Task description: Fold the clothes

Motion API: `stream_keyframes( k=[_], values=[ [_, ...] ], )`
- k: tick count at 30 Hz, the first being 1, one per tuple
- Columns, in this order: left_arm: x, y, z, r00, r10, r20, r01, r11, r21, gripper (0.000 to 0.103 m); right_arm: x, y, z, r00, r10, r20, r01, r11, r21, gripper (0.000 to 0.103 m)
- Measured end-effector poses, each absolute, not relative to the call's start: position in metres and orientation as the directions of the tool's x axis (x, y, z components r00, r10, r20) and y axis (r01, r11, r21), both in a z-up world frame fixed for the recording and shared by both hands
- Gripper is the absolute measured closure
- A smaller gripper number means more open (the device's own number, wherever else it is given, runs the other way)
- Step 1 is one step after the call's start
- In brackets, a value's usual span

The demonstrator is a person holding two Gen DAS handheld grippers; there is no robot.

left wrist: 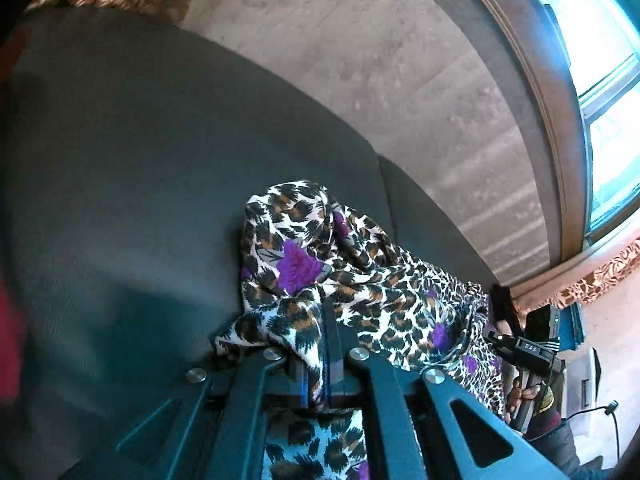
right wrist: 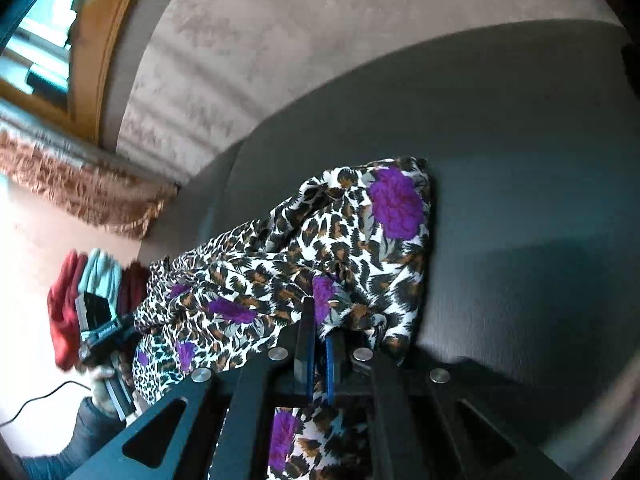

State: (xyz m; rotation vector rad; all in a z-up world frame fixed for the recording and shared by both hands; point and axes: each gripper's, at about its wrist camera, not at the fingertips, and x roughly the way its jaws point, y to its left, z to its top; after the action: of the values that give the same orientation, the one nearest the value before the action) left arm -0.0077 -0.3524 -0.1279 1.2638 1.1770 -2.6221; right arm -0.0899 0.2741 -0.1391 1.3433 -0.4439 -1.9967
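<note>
A leopard-print garment with purple flowers (left wrist: pixel 360 280) hangs stretched between both grippers above a dark grey cushioned surface (left wrist: pixel 140 180). My left gripper (left wrist: pixel 318 344) is shut on one edge of the cloth, which bunches between its blue-edged fingers. In the right wrist view the same garment (right wrist: pixel 340 248) drapes leftward, and my right gripper (right wrist: pixel 318 340) is shut on its other edge. Each view shows the opposite gripper: the right gripper's body (left wrist: pixel 528 350) at the right edge, the left gripper's body (right wrist: pixel 100 320) at the lower left, both held by a hand.
A rough plaster wall (left wrist: pixel 400 60) rises behind the grey surface. A wooden-framed window (left wrist: pixel 600 100) with a patterned brown curtain (right wrist: pixel 80 192) is to one side. Red and pale blue clothes (right wrist: pixel 80 292) lie stacked beyond the left gripper. A black cable (right wrist: pixel 40 396) runs nearby.
</note>
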Motion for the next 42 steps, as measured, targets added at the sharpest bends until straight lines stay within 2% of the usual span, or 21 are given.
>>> stream_keyframes(
  k=[5, 11, 12, 13, 16, 19, 21, 25, 27, 29, 32, 37, 39, 40, 42],
  values=[
    [0.022, -0.347, -0.115, -0.655, 0.356, -0.666, 0.300, -0.686, -0.663, 0.100, -0.068, 0.282, -0.140, -0.215, -0.699, -0.682, 0.344, -0.708, 0.616, 0.097],
    [0.026, -0.361, -0.095, -0.757, 0.419, -0.501, 0.266, -0.503, -0.822, 0.100, -0.085, 0.303, -0.144, -0.286, -0.754, -0.591, 0.200, -0.650, 0.733, 0.096],
    [0.023, -0.365, -0.096, -0.766, 0.419, -0.487, 0.273, -0.474, -0.837, 0.094, -0.088, 0.307, -0.144, -0.299, -0.761, -0.576, 0.176, -0.637, 0.751, 0.094],
    [0.019, -0.368, -0.097, -0.775, 0.419, -0.473, 0.280, -0.444, -0.851, 0.088, -0.091, 0.310, -0.145, -0.312, -0.768, -0.560, 0.153, -0.622, 0.768, 0.090],
    [0.012, -0.375, -0.103, -0.793, 0.407, -0.453, 0.306, -0.377, -0.874, 0.086, -0.089, 0.313, -0.139, -0.324, -0.774, -0.544, 0.157, -0.611, 0.776, 0.068],
    [0.009, -0.375, -0.108, -0.770, 0.394, -0.502, 0.348, -0.401, -0.847, 0.084, -0.082, 0.311, -0.131, -0.320, -0.775, -0.545, 0.201, -0.617, 0.761, 0.060],
    [0.008, -0.373, -0.110, -0.749, 0.391, -0.535, 0.362, -0.435, -0.824, 0.084, -0.077, 0.309, -0.125, -0.317, -0.776, -0.545, 0.230, -0.621, 0.749, 0.059],
    [0.007, -0.374, -0.114, -0.736, 0.386, -0.557, 0.369, -0.460, -0.807, 0.083, -0.046, 0.260, -0.080, -0.365, -0.681, -0.635, 0.500, -0.719, 0.483, 0.052],
    [0.006, -0.374, -0.114, -0.739, 0.383, -0.554, 0.369, -0.459, -0.808, 0.083, -0.036, 0.233, -0.066, -0.387, -0.647, -0.657, 0.610, -0.714, 0.343, 0.051],
    [0.005, -0.373, -0.114, -0.738, 0.379, -0.558, 0.371, -0.464, -0.805, 0.082, -0.031, 0.203, -0.061, -0.377, -0.626, -0.682, 0.710, -0.668, 0.221, 0.045],
    [0.005, -0.372, -0.115, -0.732, 0.377, -0.567, 0.371, -0.477, -0.796, 0.082, -0.035, 0.155, -0.070, -0.335, -0.574, -0.747, 0.794, -0.598, 0.104, 0.044],
    [0.005, -0.372, -0.112, -0.727, 0.379, -0.572, 0.351, -0.510, -0.785, 0.082, -0.052, 0.109, -0.099, -0.255, -0.455, -0.853, 0.854, -0.519, 0.021, 0.047],
    [0.005, -0.373, -0.111, -0.731, 0.388, -0.561, 0.334, -0.513, -0.791, 0.082, -0.060, 0.104, -0.104, -0.245, -0.431, -0.869, 0.851, -0.524, 0.020, 0.087],
    [0.006, -0.373, -0.110, -0.733, 0.393, -0.555, 0.326, -0.513, -0.794, 0.082, -0.064, 0.107, -0.103, -0.253, -0.437, -0.863, 0.840, -0.542, 0.028, 0.098],
    [0.006, -0.373, -0.107, -0.742, 0.395, -0.542, 0.307, -0.518, -0.798, 0.082, -0.072, 0.111, -0.101, -0.269, -0.449, -0.852, 0.817, -0.575, 0.046, 0.098]
  ],
)
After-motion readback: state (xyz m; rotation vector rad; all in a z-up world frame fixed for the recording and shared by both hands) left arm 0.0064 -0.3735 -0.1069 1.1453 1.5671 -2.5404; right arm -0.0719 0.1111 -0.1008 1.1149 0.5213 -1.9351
